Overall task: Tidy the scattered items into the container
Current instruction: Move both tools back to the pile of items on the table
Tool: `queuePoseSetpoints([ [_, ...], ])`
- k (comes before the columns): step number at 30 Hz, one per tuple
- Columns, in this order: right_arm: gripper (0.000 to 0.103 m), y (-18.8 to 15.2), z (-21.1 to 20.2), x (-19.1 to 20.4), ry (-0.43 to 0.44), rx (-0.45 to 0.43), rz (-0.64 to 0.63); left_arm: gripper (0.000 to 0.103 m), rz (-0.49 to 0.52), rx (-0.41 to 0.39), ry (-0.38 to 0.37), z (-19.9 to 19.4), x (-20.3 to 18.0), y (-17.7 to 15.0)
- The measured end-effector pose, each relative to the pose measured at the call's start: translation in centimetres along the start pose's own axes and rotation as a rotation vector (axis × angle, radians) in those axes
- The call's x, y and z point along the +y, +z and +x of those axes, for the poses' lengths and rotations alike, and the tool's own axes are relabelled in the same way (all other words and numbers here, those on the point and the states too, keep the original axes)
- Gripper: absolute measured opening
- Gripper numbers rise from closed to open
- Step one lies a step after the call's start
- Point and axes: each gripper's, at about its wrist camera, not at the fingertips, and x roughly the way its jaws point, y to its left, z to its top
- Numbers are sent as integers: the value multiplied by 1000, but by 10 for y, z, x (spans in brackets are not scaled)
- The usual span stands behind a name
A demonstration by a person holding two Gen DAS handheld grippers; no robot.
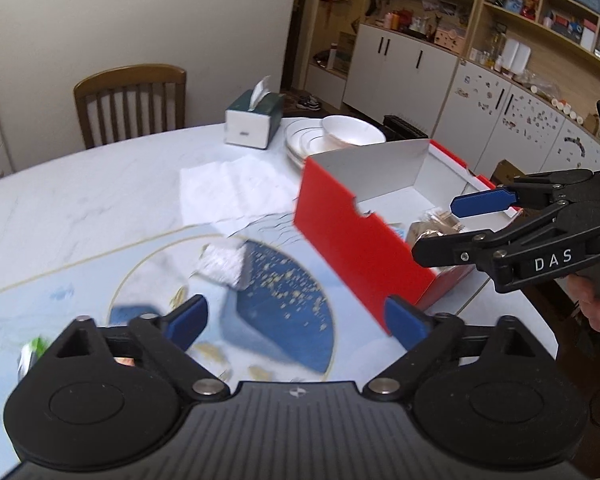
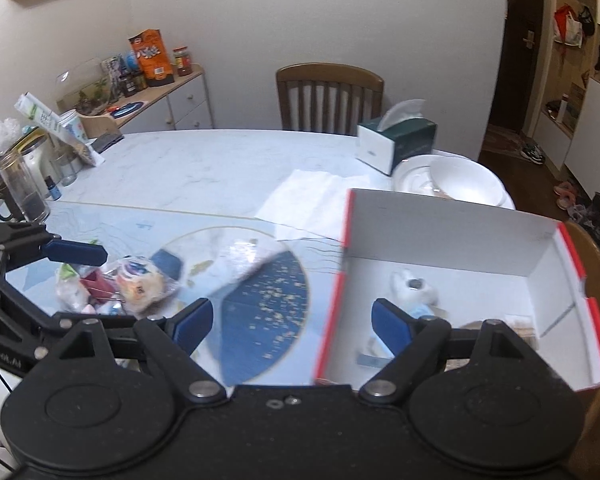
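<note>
Left claw: our left gripper (image 1: 296, 322) has its jaws spread wide with nothing between them, over the blue patterned disc of the table (image 1: 100, 184).
Right claw: our right gripper (image 2: 292, 322) is spread too and empty, straddling the near wall of the red box (image 2: 334, 308).
Container: the red box sits at the table's right side, already holding a few blurred items.
Scattered items: a pile of small packets (image 2: 116, 284) lies left of the disc, near the left claw; a crumpled clear wrapper (image 2: 244, 256) rests on the disc.
Risk, we judge: the right claw could knock the thin box wall and shove the box toward the table edge.
Risk, also: slippery wrappers may slide out of a pinch.
Surface: pale marble-look top with a loose white tissue sheet (image 1: 236, 188).
Room: tissue box (image 1: 254, 120), stacked white dishes (image 1: 332, 136), a wooden chair (image 1: 130, 100), cabinets and shelves behind.
</note>
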Motion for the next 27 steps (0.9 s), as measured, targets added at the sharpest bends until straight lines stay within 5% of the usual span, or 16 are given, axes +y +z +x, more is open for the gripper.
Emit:
queuePoseSetpoints([
  [27, 87, 12, 79, 112, 86, 50, -82, 102, -141, 62, 243, -18, 163, -57],
])
